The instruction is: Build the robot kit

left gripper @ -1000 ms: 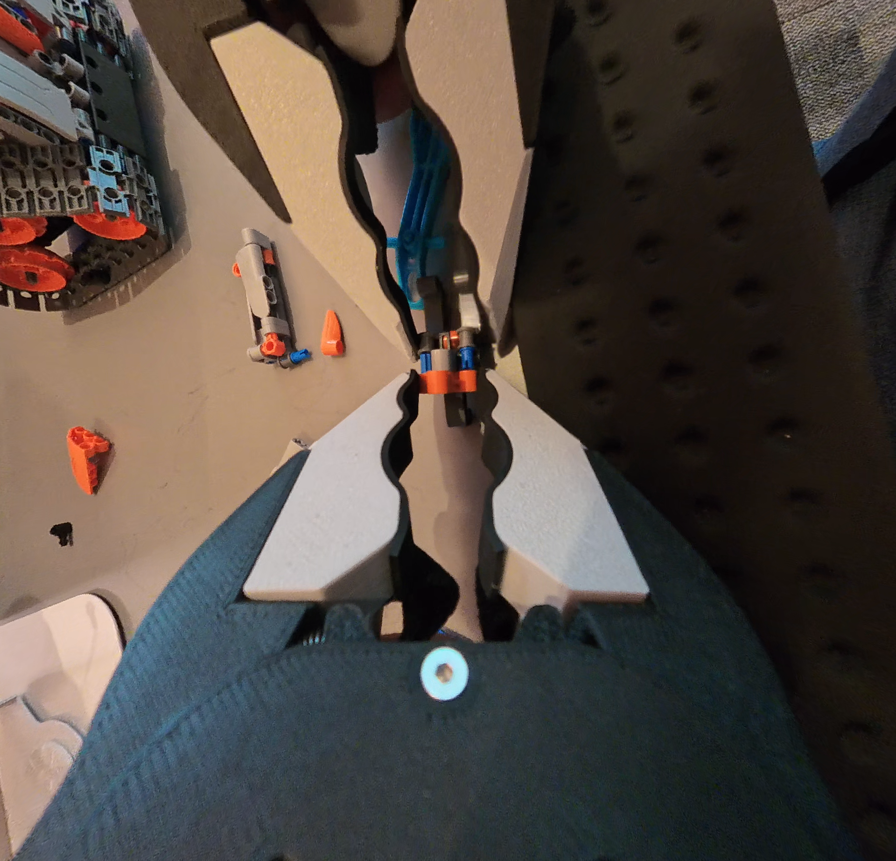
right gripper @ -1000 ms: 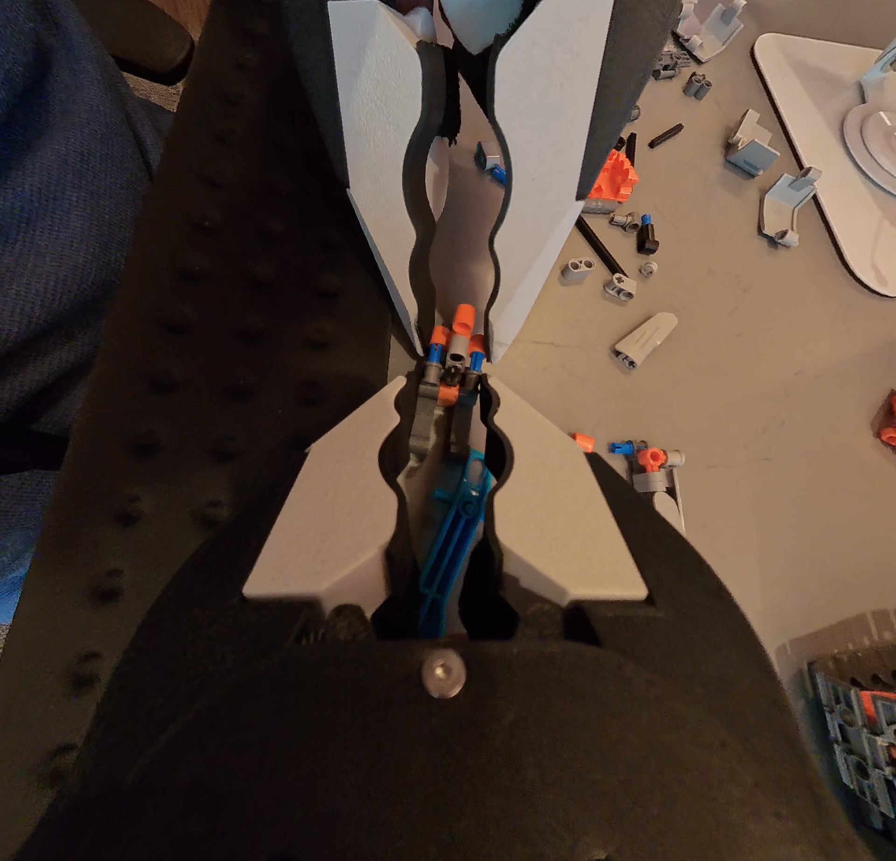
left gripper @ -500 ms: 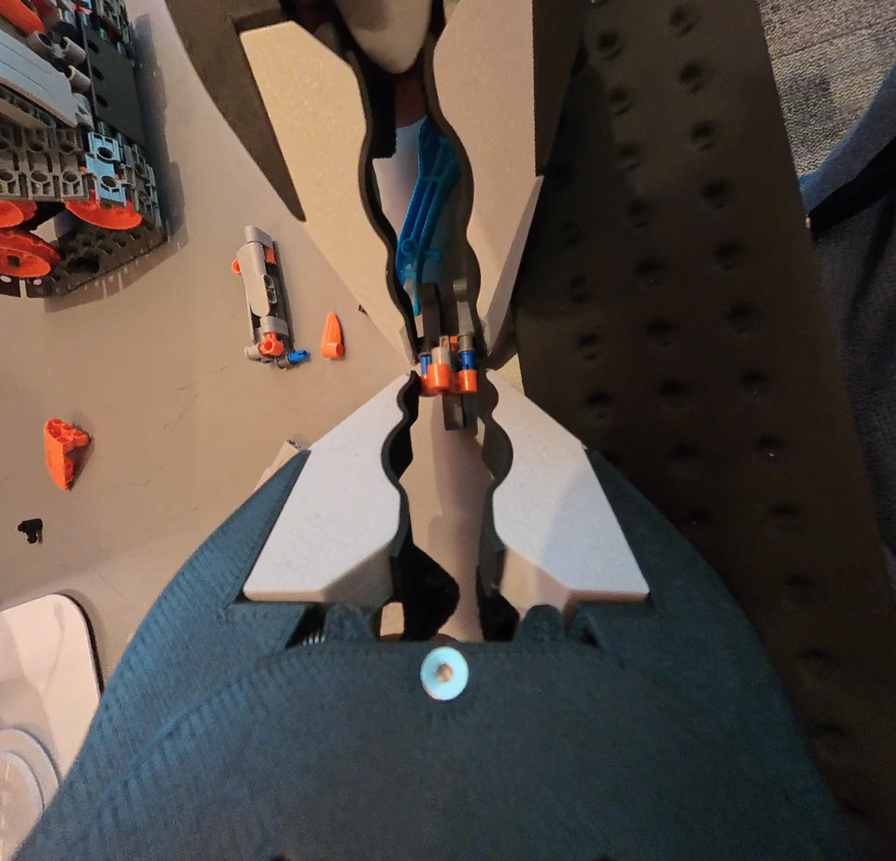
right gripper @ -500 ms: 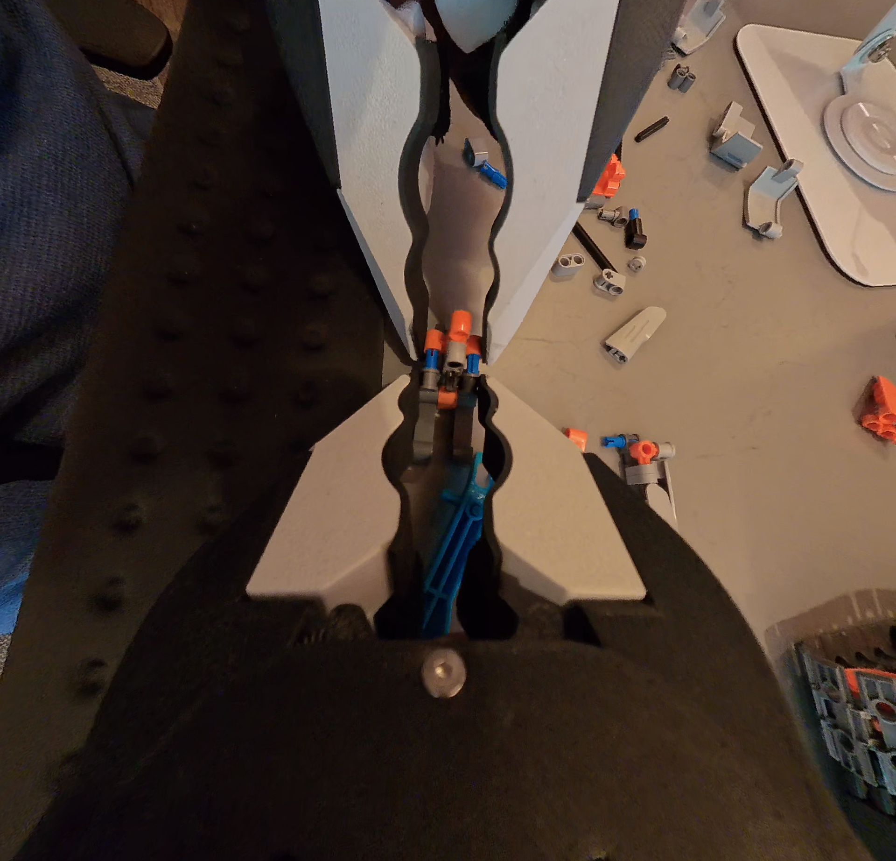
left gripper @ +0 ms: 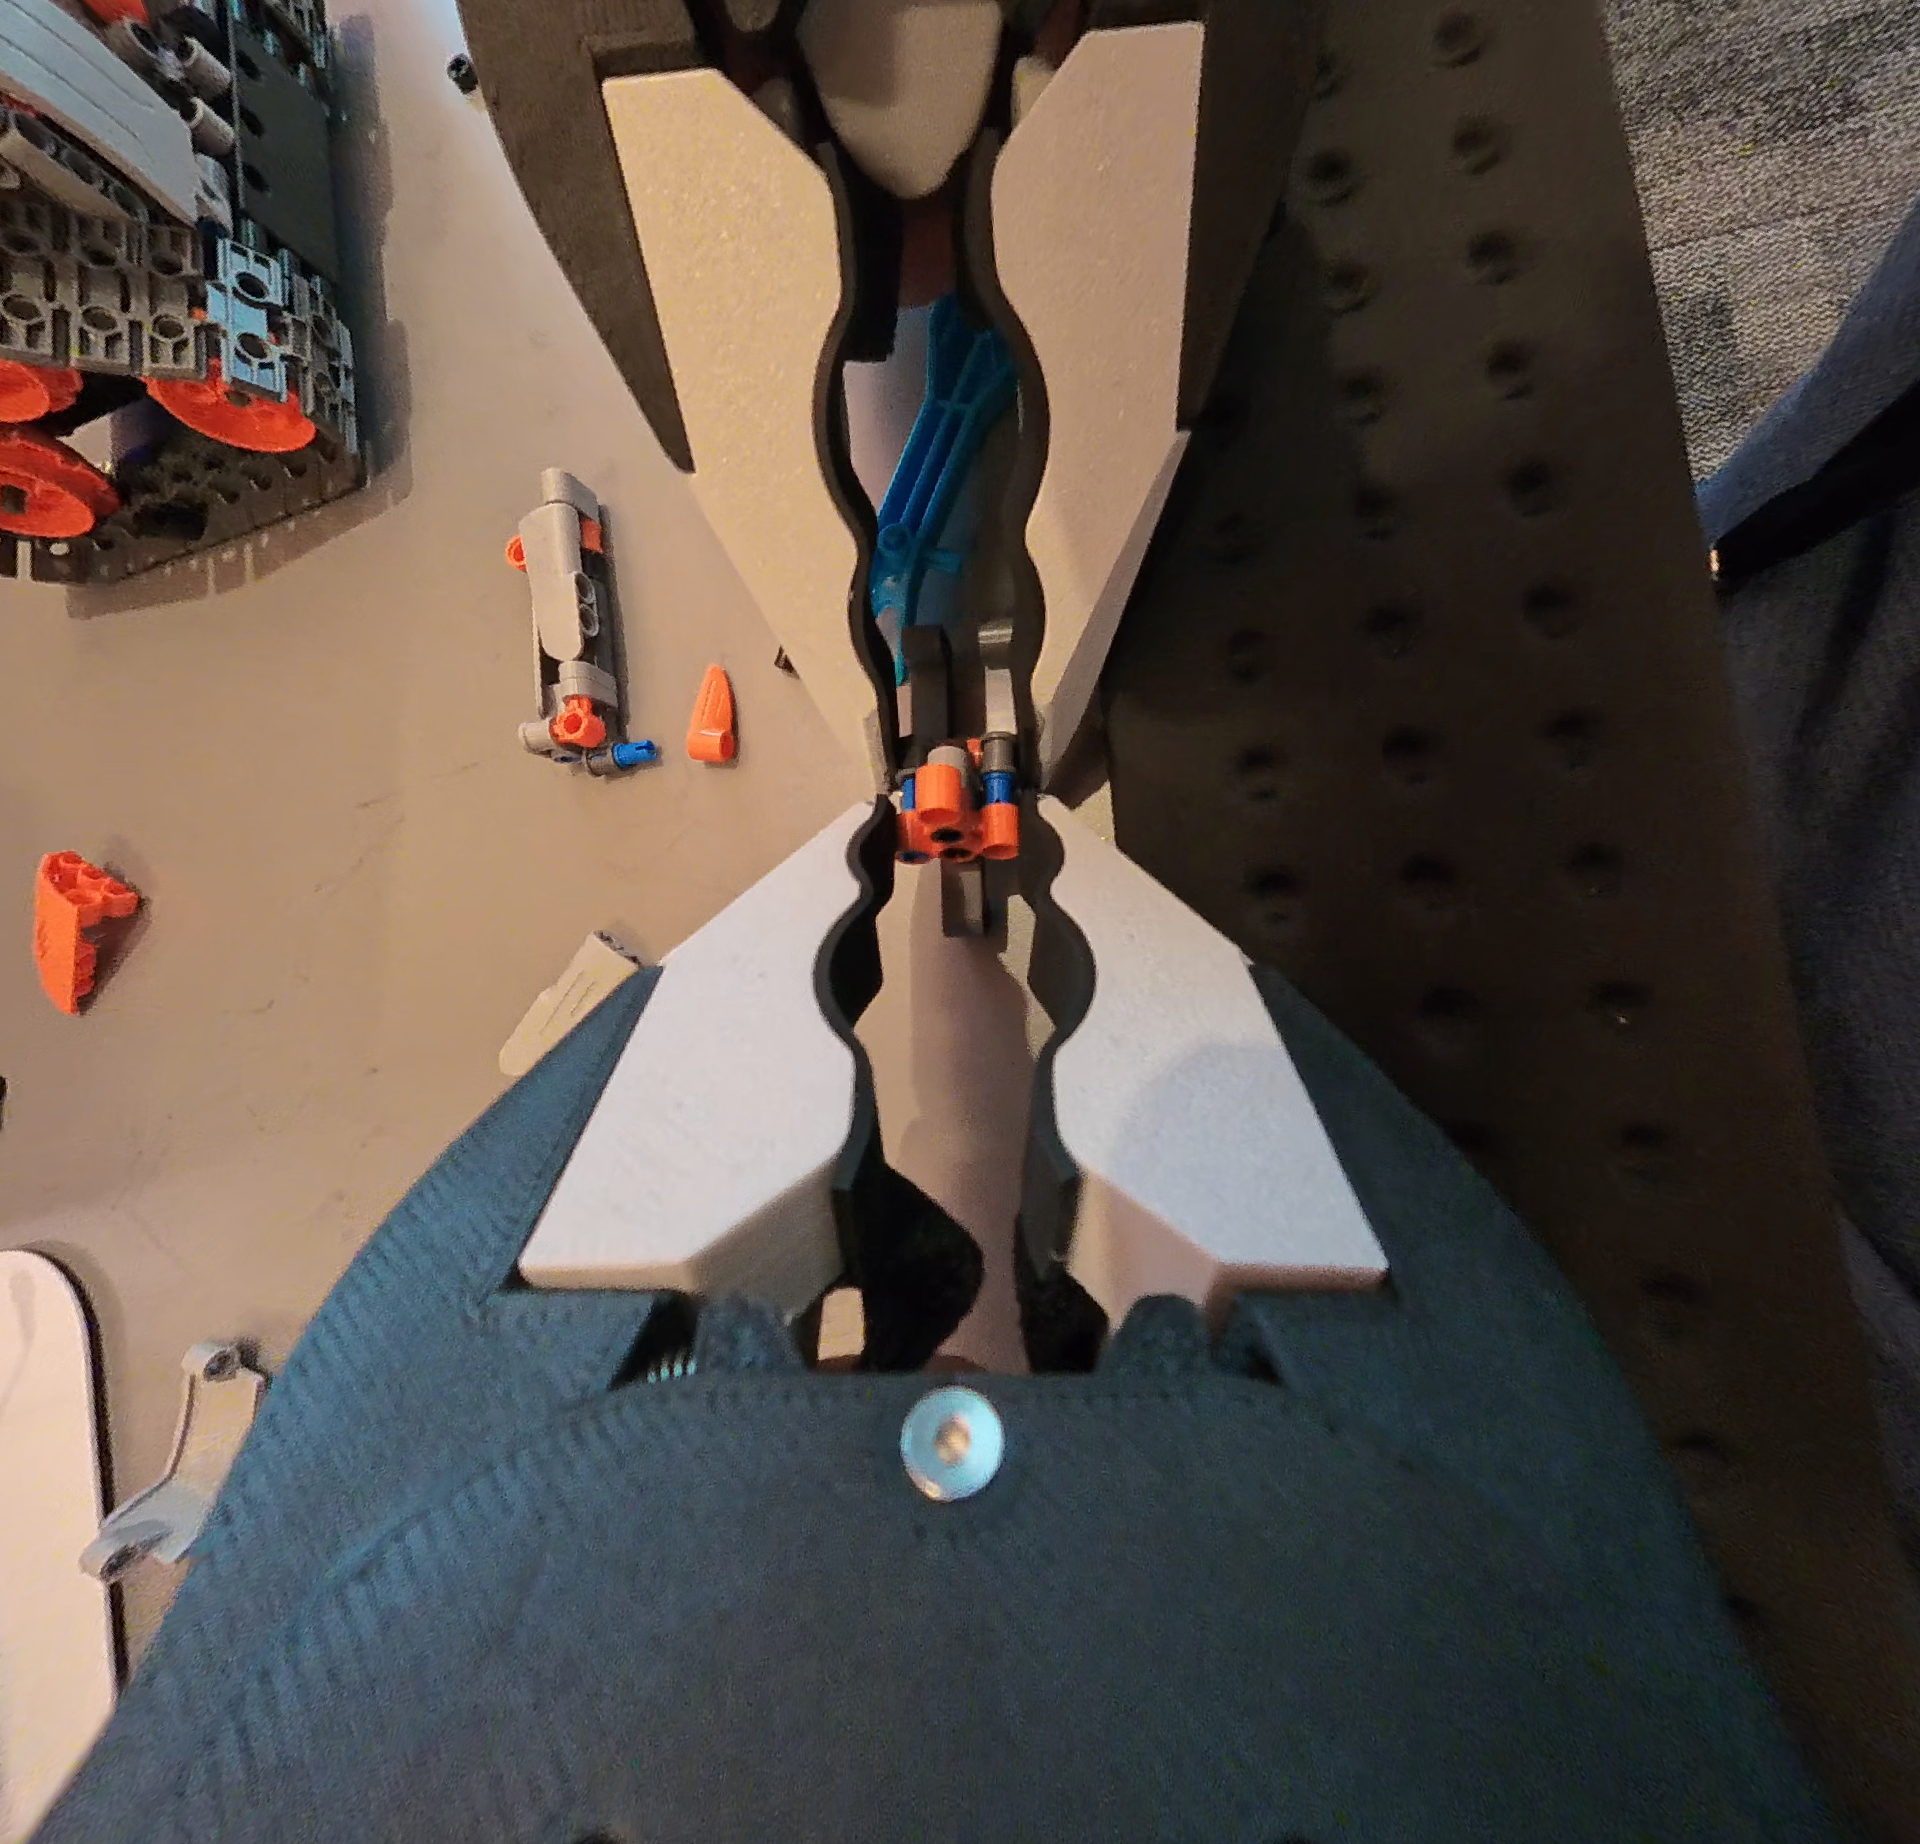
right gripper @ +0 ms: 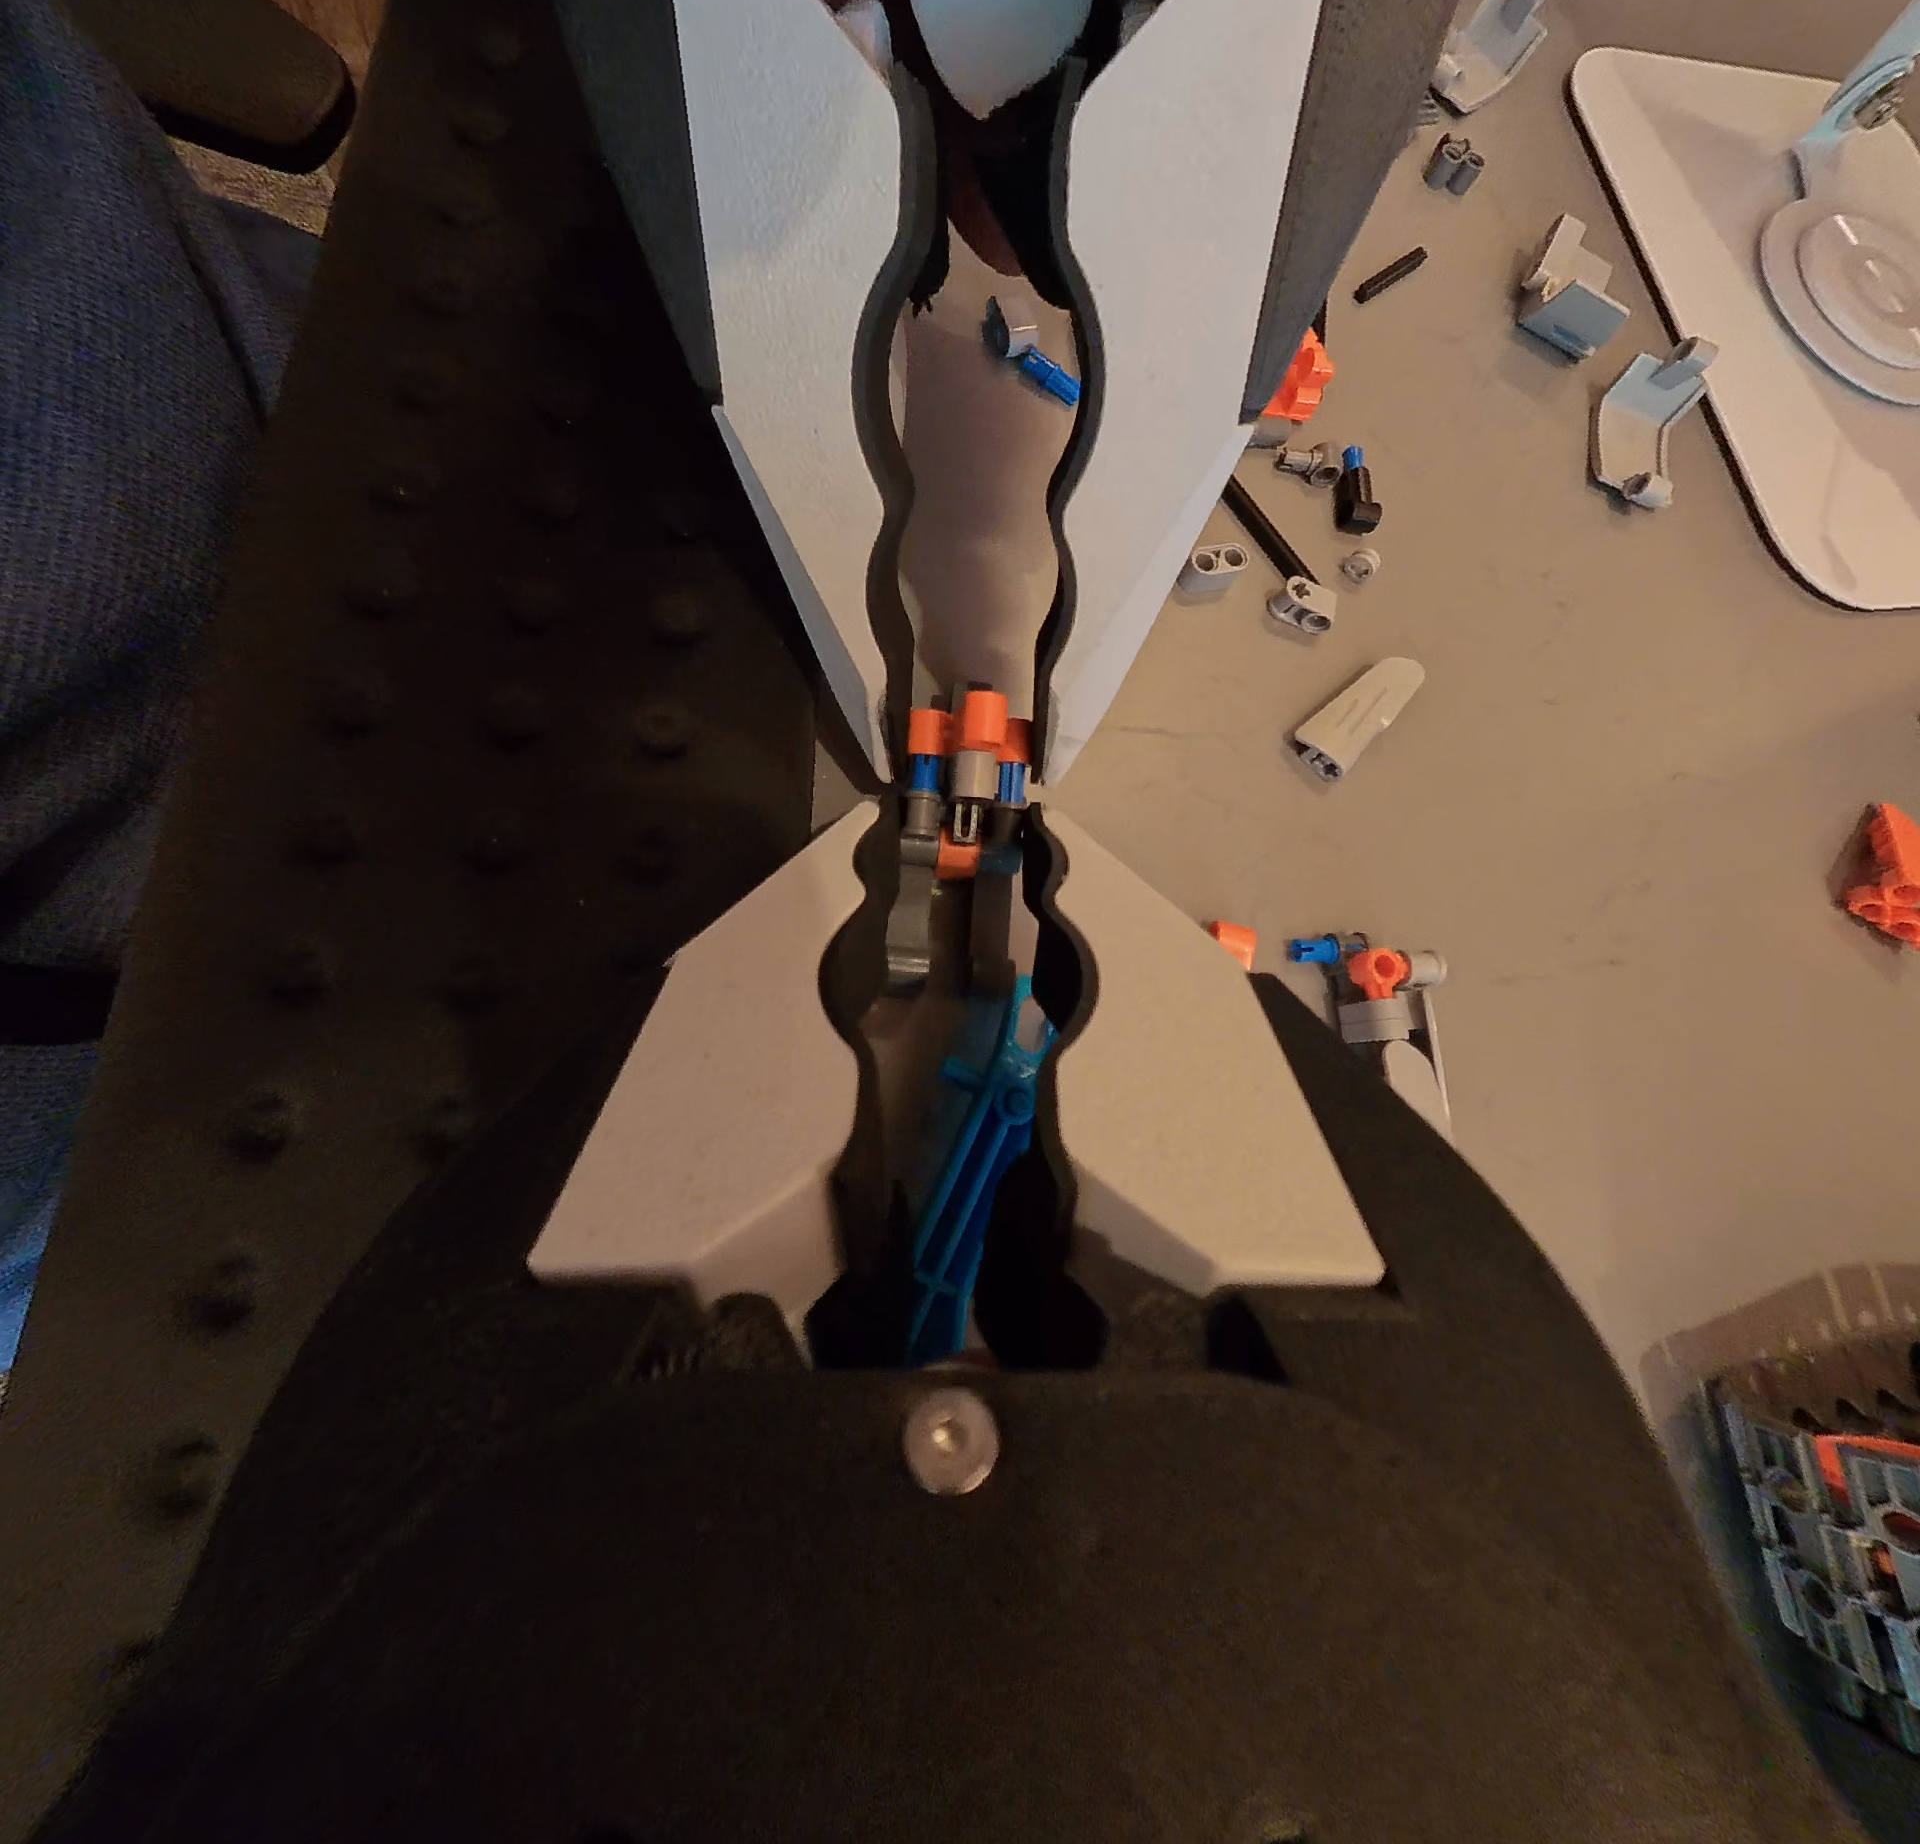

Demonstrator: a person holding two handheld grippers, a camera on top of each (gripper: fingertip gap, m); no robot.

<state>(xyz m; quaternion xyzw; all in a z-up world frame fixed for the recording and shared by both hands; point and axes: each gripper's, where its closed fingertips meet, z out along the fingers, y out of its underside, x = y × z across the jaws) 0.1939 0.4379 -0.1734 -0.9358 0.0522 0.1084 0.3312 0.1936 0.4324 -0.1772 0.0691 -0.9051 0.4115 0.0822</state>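
Note:
My left gripper [left gripper: 961, 818] and right gripper [right gripper: 956, 818] meet tip to tip above the beige table [left gripper: 312, 963]. The left one, teal-bodied, is shut on a small orange connector [left gripper: 951, 823] with blue pins. The right one, black-bodied, is shut on a blue curved beam [right gripper: 977, 1150] with dark grey arms [right gripper: 914, 911]. The arms reach forward to the orange connector [right gripper: 971, 724], and the two pieces touch at the fingertips. The blue beam also shows in the left wrist view [left gripper: 935, 464], between the right gripper's fingers.
A tracked brick vehicle [left gripper: 156, 340] stands at one side of the table. A grey sub-assembly [left gripper: 566, 610], an orange wedge [left gripper: 712, 719] and an orange brick [left gripper: 78, 921] lie near it. A white tray [right gripper: 1714, 288] and several loose parts [right gripper: 1299, 589] lie beyond. A dark dimpled surface [left gripper: 1455, 755] borders the table. The grippers are tip to tip, or close to it. Left tips and right tips are each some 20 cm from the tracked brick vehicle [left gripper: 156, 340].
Both grippers stay shut and tip to tip. The orange connector has tilted, so its holes now face the left camera. The pair has drifted a little over the table.

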